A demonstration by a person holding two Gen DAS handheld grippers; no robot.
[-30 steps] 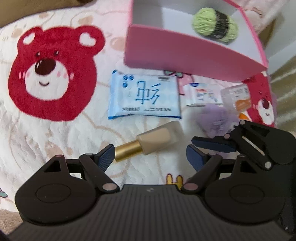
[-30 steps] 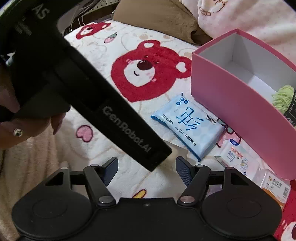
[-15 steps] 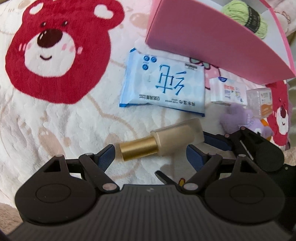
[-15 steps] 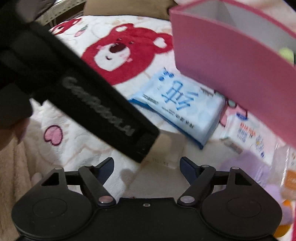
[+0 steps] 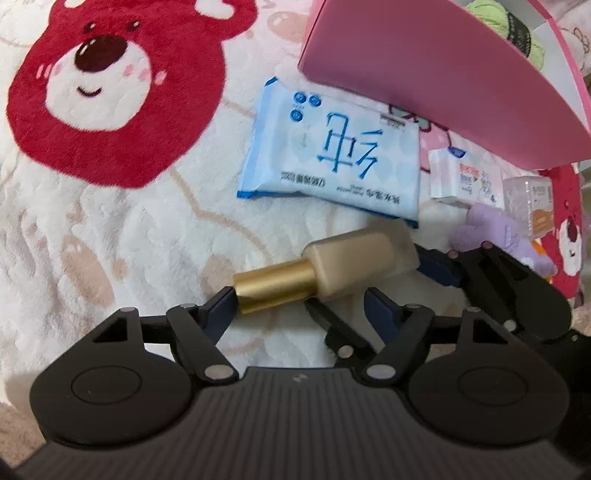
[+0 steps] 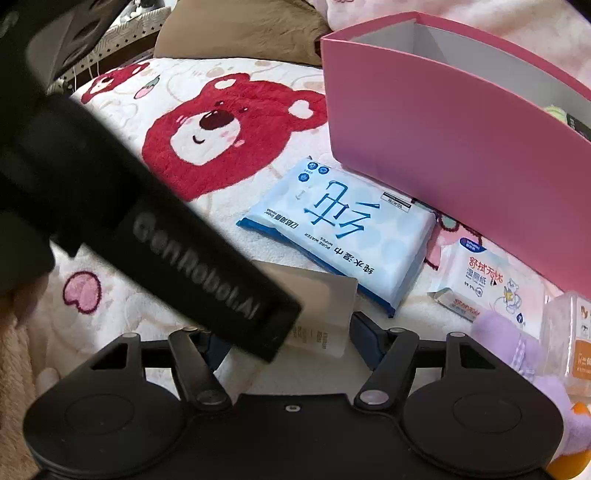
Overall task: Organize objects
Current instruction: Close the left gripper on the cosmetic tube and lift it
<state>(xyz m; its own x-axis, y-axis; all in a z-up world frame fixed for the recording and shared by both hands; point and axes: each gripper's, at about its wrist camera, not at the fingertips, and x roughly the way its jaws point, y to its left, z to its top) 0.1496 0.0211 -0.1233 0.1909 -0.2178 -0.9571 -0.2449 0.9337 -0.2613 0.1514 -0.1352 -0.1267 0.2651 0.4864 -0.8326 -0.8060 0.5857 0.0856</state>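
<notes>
A foundation bottle (image 5: 354, 262) with a gold cap lies flat on the bear-print blanket (image 5: 92, 221). My left gripper (image 5: 299, 310) hangs just over it, jaws closing, the cap by the left pad and the right pad still apart from the glass. My right gripper (image 6: 288, 343) comes in from the right, its jaws also closing with the bottle's glass body (image 6: 321, 306) between them; the left gripper's black body (image 6: 166, 236) hides its left finger. I see no pad pressing. The pink box (image 5: 424, 74) stands behind, with green yarn (image 5: 517, 29) inside.
A blue wet-wipes pack (image 5: 332, 151) lies between the bottle and the box. To the right are a small tissue pack (image 5: 465, 181), a purple plush toy (image 5: 491, 229) and a clear box with an orange label (image 5: 532, 199). A hand (image 6: 22, 295) holds the left gripper.
Both grippers have come down toward the bottle, which now sits larger and closer between the fingers. The jaws of both have narrowed a little.
</notes>
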